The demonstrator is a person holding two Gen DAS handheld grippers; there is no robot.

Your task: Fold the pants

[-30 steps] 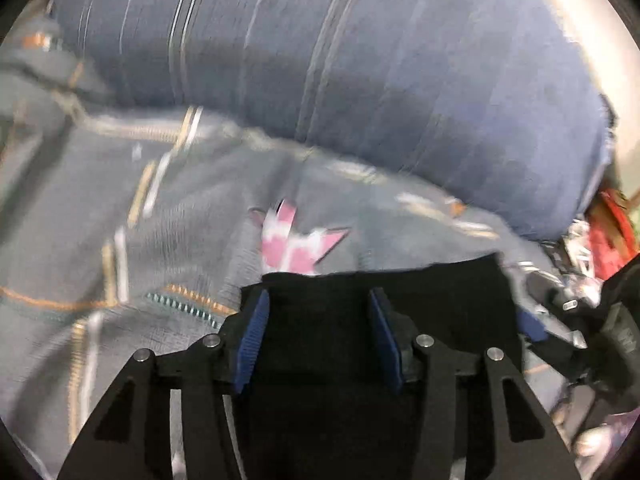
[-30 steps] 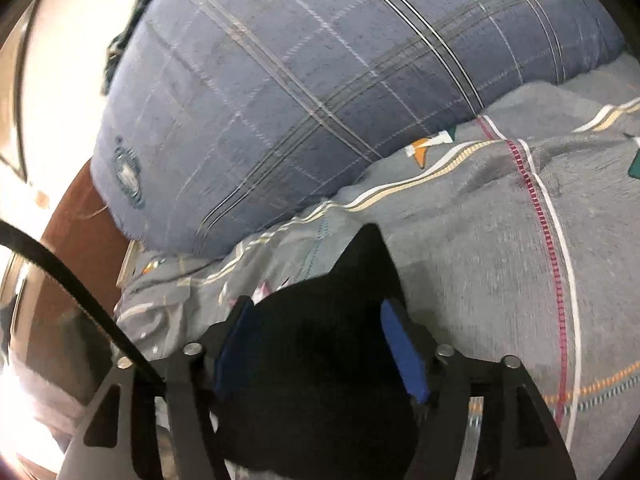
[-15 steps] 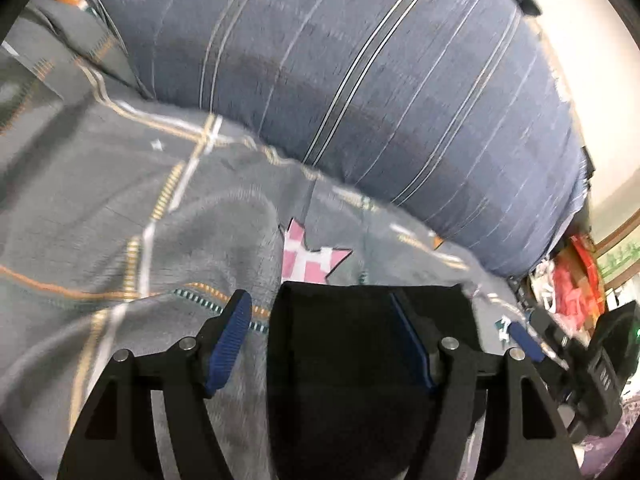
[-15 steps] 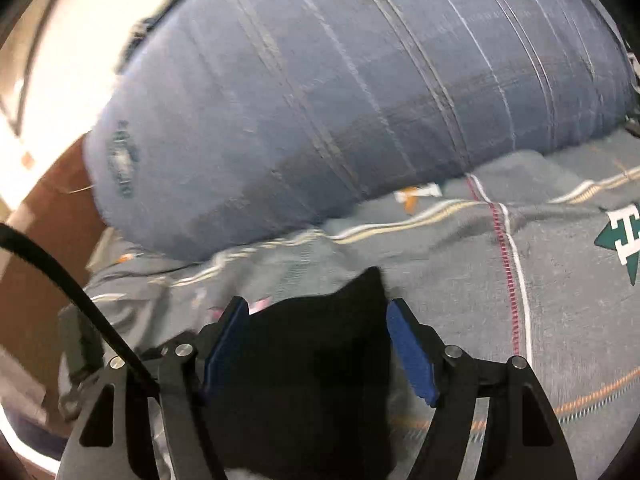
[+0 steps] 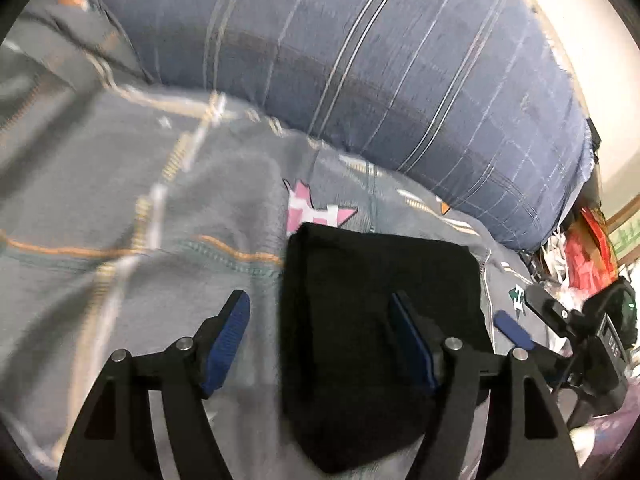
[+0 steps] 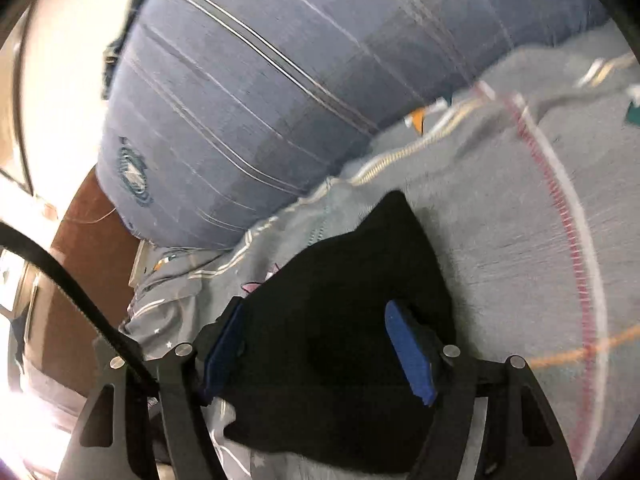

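Pants (image 5: 380, 320), matte black and folded square, lie on soft grey sheet (image 5: 120, 200); left claw (image 5: 320, 344) and right claw (image 6: 316, 352) spread.

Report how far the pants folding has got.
Done: the black pants lie as a compact folded bundle on the grey bedspread, in front of the blue pillow. In hand: nothing; the left tongs and the right tongs stand open over the bundle, not clamping it. Left: perhaps only a final tidy; layers underneath are hidden.
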